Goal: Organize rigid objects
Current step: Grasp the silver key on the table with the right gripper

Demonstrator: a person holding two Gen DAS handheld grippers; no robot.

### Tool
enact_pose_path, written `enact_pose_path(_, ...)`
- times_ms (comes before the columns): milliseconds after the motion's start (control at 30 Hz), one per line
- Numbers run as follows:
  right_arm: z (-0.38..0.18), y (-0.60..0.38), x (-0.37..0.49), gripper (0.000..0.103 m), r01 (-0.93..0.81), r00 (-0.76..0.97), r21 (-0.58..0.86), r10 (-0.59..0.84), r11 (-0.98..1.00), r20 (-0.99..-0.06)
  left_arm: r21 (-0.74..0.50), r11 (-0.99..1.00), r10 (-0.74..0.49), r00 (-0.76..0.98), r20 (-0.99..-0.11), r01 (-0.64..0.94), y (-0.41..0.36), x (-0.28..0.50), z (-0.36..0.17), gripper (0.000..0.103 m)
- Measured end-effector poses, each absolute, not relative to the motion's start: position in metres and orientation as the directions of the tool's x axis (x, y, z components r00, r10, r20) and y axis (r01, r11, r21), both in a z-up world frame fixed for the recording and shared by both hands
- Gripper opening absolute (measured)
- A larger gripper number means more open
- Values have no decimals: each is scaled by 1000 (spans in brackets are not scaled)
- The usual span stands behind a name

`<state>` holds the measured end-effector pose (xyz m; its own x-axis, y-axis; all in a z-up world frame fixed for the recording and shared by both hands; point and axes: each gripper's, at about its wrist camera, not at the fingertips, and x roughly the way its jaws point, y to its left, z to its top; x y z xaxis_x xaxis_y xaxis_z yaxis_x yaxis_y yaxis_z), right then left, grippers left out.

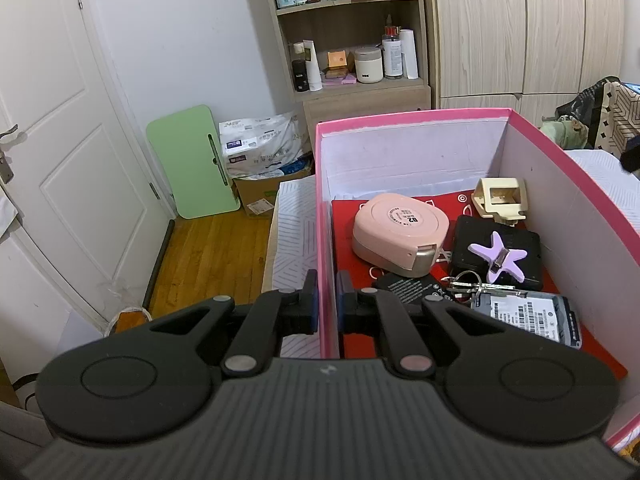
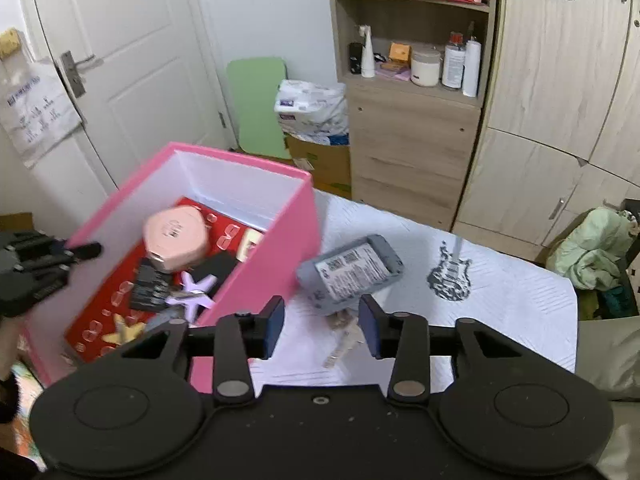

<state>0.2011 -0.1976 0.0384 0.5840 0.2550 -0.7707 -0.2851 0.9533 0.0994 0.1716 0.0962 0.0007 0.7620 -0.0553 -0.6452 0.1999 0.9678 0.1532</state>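
Grey drive [image 2: 349,270] lies just ahead of open right gripper [image 2: 322,328] — beside pink box [image 2: 276,248].

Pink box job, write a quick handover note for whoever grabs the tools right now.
Left tool: shut on the pink box, clamping its left wall and steadying it.
Right tool: open, holding nothing, over the white cloth.
Done: pink case, purple star, keys, black pouch and beige clip are in the box.
Left: grey labelled device just ahead of the right tool, beside the box, and a small pale piece beneath it. Probably box both next.
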Motion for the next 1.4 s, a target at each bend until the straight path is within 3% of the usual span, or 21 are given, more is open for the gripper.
enact_pose_path(300, -12, -205, 231, 58, -261, 519, 136, 258, 956, -815, 148, 967, -62, 761, -646, 205, 97, 172, 0, 7)
enact_pose_path(633, -65, -187, 260, 64, -221, 477, 46, 149, 974, -866, 145, 967, -66, 761, -645, 207, 98, 172, 0, 7)
enact_pose_path(667, -65, -189, 260, 62, -211, 495, 50, 151, 976, -856, 145, 968, -67, 762, -644, 207, 98, 172, 0, 7)
enact_pose_path(733, -62, -189, 256, 29, -217, 510, 50, 157, 975, -846, 145, 968, -66, 763, -644, 206, 98, 172, 0, 7)
enact_pose_path(767, -60, -190, 254, 22, -219, 506, 62, 167, 974, -846, 146, 967, -66, 763, -644, 207, 98, 171, 0, 7)
enact_pose_path(800, -56, -192, 251, 3, -221, 507, 81, 186, 972, -842, 146, 967, -67, 762, -643, 208, 98, 171, 0, 7)
enact_pose_path(1400, 52, -160, 196, 3, -332, 653, -101, 151, 938, -742, 153, 966, -65, 763, -643, 211, 97, 171, 1, 7)
